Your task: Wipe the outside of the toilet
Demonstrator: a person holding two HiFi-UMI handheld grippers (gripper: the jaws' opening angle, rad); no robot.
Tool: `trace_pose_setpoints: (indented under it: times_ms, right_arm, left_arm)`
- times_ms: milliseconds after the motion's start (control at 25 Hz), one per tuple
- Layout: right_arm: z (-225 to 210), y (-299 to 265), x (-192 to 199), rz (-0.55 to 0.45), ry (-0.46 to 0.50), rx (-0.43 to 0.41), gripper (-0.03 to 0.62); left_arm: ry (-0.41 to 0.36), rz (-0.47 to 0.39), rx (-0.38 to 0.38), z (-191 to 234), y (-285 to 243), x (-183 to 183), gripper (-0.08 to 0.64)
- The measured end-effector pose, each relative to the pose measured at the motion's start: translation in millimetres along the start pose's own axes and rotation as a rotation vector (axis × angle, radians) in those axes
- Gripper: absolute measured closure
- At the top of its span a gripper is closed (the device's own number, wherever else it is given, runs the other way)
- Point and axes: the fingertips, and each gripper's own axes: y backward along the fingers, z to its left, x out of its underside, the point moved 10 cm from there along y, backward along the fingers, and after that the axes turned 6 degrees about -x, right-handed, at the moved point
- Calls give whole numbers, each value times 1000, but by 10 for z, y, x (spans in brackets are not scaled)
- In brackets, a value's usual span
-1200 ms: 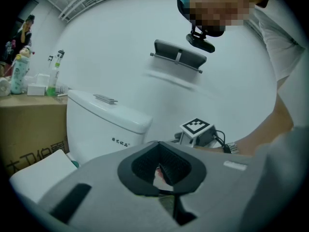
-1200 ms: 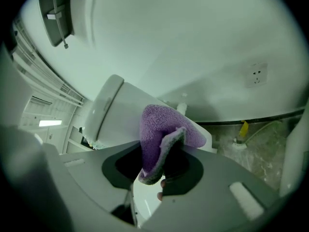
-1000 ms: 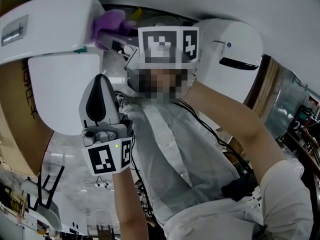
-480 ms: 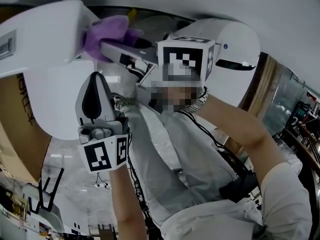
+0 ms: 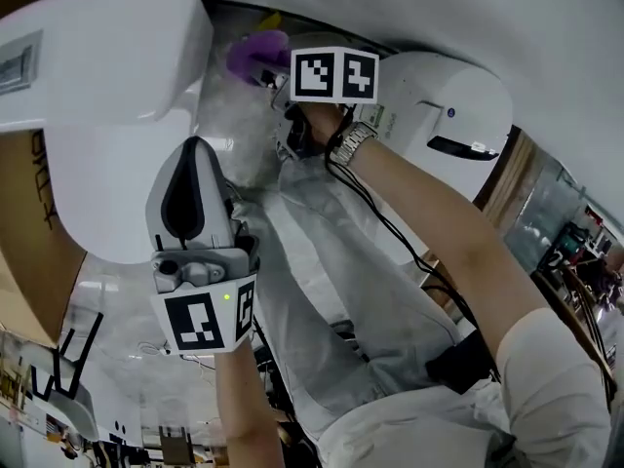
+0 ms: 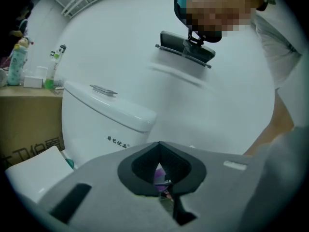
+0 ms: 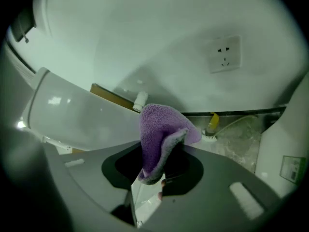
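While the right gripper (image 7: pixel 155 179) clamps the cloth (image 7: pixel 161 129), firm flat strokes suit the tank's (image 7: pixel 77 115) side; the left gripper (image 6: pixel 165 193) is closed, empty.

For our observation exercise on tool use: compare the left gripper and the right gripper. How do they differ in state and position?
The right gripper is shut on a purple cloth; the left gripper is shut on nothing. In the head view the right gripper reaches up beside the toilet tank, while the left gripper sits lower in the picture, away from the cloth. Both are grey, with jaws together.
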Motion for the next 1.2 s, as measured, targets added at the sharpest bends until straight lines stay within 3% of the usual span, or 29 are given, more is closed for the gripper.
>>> trace_pose_setpoints:
  times_ms: [120, 320, 480, 600, 880, 1200]
  right_arm:
    - [-125, -320, -11, 41, 22, 32, 491]
    - [-266, -792, -90, 76, 52, 18, 491]
    - [-240, -848, -137, 39, 20, -10, 491]
    - [-66, -746, -165, 31, 49, -54, 491]
    - [391, -272, -290, -14, 154, -158, 491]
    - [1019, 259, -258, -181, 129, -248, 491]
  left_arm:
    - [29, -23, -55, 24, 15, 21, 554]
    - [60, -40, -130, 61, 104, 113, 554]
    - [66, -12, -161, 78, 202, 282, 554]
    - [66, -10, -169, 42, 245, 347, 554]
    - [39, -43, -88, -104, 222, 229, 554]
    - [-28, -42, 20, -28, 584, 39, 554]
